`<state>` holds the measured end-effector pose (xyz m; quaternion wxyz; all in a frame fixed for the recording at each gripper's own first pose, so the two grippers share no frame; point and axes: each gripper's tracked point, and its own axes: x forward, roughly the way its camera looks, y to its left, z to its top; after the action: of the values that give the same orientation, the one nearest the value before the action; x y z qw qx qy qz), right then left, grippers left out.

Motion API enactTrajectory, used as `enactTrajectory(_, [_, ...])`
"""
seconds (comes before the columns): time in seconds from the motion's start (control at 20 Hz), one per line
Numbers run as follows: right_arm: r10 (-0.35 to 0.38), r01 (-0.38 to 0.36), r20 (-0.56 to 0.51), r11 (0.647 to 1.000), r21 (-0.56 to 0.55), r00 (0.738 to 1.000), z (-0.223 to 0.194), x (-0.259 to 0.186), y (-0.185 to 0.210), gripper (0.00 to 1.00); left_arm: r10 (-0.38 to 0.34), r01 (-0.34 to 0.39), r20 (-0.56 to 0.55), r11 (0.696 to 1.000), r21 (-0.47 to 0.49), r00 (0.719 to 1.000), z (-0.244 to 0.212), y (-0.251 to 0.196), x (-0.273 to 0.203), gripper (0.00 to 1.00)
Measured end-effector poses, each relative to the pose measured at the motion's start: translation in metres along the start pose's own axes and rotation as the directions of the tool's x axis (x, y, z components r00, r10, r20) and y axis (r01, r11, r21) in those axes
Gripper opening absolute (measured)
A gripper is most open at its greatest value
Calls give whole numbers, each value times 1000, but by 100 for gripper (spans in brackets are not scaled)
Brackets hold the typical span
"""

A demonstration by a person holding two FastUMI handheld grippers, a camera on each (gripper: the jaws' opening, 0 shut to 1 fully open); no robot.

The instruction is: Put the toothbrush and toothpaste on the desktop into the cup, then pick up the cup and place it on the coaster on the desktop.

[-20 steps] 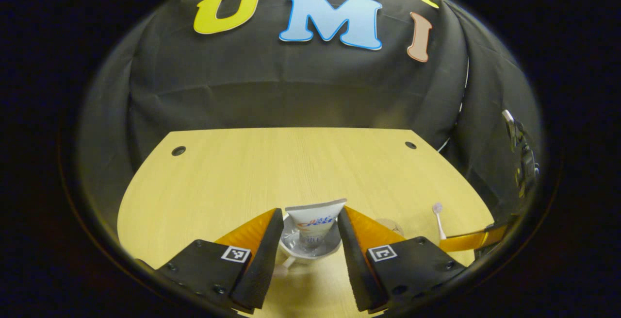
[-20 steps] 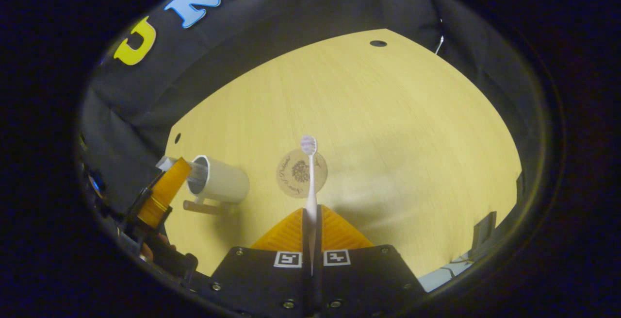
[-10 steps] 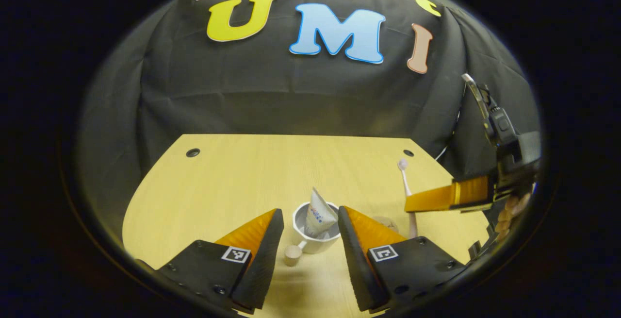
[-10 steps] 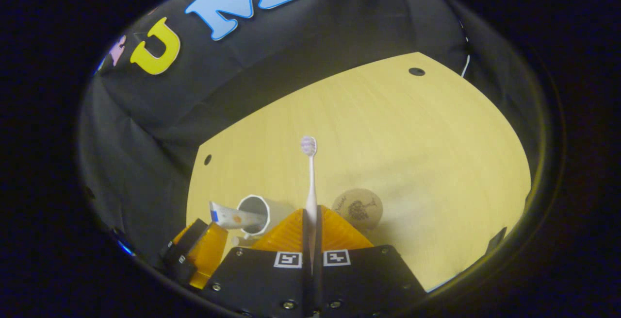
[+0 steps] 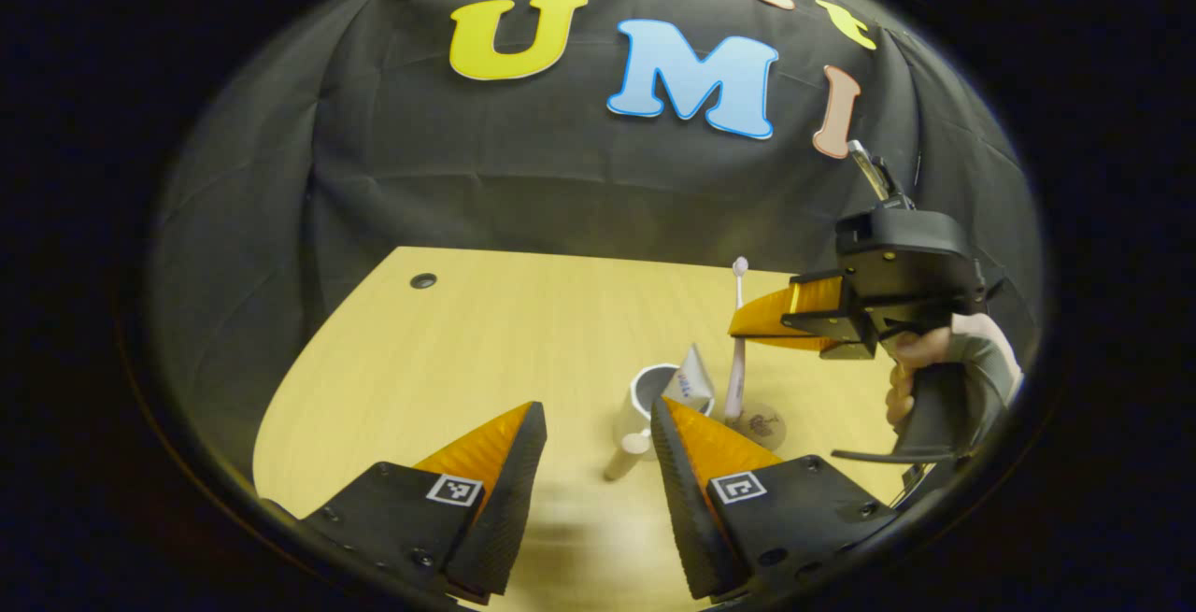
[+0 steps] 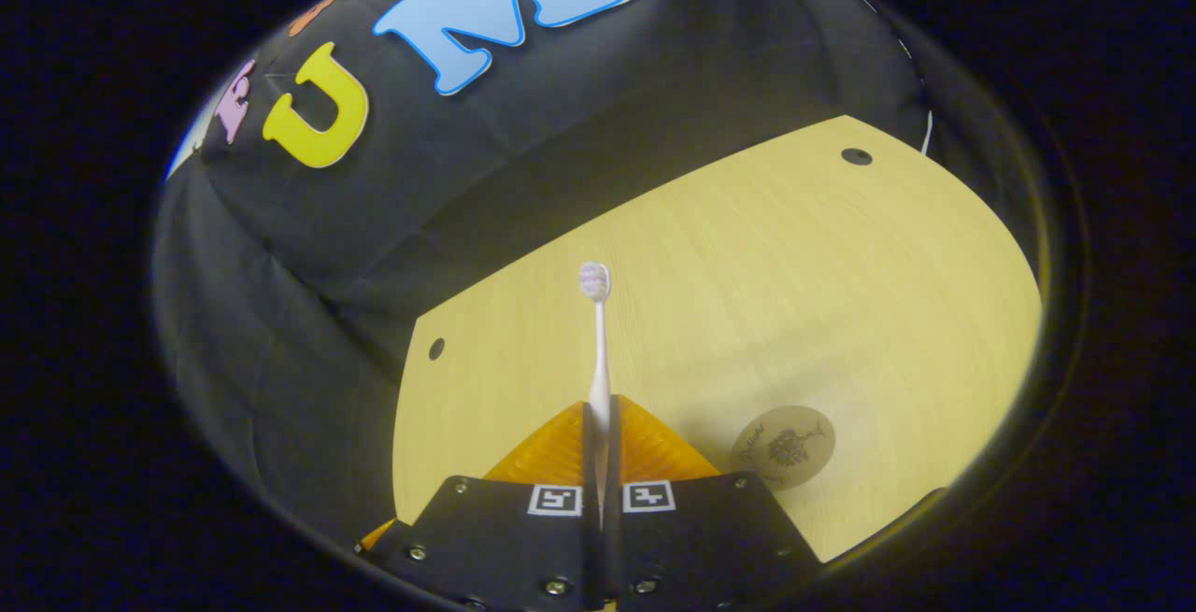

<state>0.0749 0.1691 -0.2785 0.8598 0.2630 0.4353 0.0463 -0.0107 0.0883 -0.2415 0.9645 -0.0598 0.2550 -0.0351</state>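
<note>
The worktop [image 5: 486, 350] carries the cup [image 5: 647, 397] at lower centre, toothpaste [image 5: 692, 375] already inside. The left claw [image 5: 590, 462] gapes wide, empty. The right claw [image 6: 598, 425] pinches the toothbrush [image 6: 596, 332] upright, likely for dropping handle-first into the cup. The coaster [image 6: 783, 447] waits at lower right.

Left gripper [image 5: 590, 462] has backed away from the cup [image 5: 648, 404]: a second ago the toothpaste [image 5: 692, 377] stood between its spread fingers directly over the cup; now the tube leans inside the cup, free of the fingers, and cup plus handle sit farther off. Right gripper [image 5: 738, 324], in the left gripper view, has risen and come in from the far right edge to just beside the cup, toothbrush [image 5: 736, 341] upright with its lower end near the coaster [image 5: 764, 425]. In the right gripper view the coaster [image 6: 783, 446] has slid from centre to lower right.
</note>
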Motion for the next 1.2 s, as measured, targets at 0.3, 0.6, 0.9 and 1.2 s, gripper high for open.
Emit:
enactTrajectory(0.3, [6,1,85,997,-82,996,0,27,9,2,53,-53,-9,998,14,999,-2,39,-19,73])
enactTrajectory(0.6, [55,-6,196,970,-244,979,-18,25,12,3,52,-51,-35,999,5,998,-6,45,-14,73])
enactTrajectory(0.9, [79,-15,220,960,-280,972,-36,18,6,7,6,-5,-49,1000,28,999,-4,30,2,73])
enactTrajectory(1.2, [78,-13,184,945,-328,980,-60,8,-3,21,-53,57,-87,997,49,995,-16,15,15,73])
